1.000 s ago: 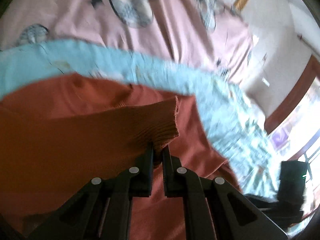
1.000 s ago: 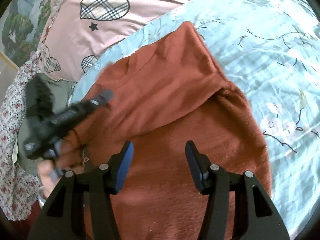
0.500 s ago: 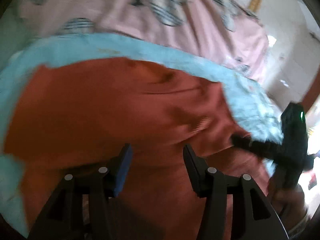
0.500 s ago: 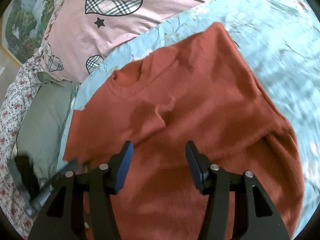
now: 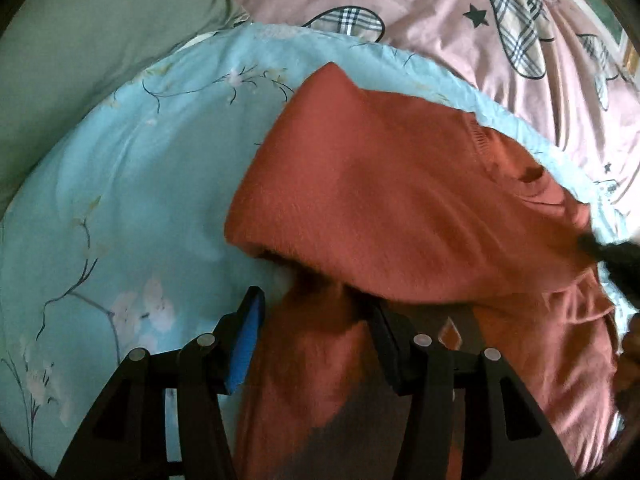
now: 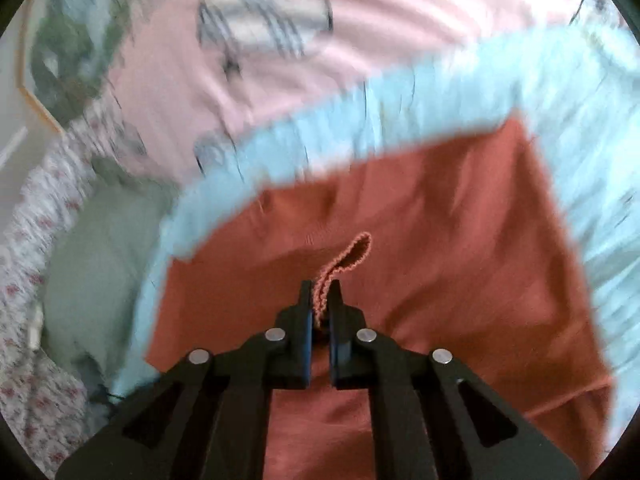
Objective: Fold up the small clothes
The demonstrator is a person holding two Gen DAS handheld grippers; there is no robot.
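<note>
Light blue floral sheet (image 5: 132,184) is filling the left and centre of the left wrist view, with the pink heart-print cover (image 5: 440,12) running along the top and a green pillow (image 5: 80,28) sitting upper left. The rust-orange sweater (image 5: 392,208) is lying on the sheet, taking up centre and right of the frame, its near side folded over on itself; in the right wrist view it is filling the lower centre.

Changes from a second ago: the left gripper (image 5: 316,320) was pinching the ribbed cuff then, and is now hovering with fingers spread, a strip of sweater lying between them but ungripped. The right gripper (image 6: 321,304) was spread half a second ago; now it is pressed together on the ribbed cuff (image 6: 348,256), which is curling up out of the jaws at mid-frame. Right view is motion-blurred, so that hand is probably moving.

Judgement: one sleeve looks already laid in, and the second sleeve fold is starting. Bottom-up fold is still to come.
</note>
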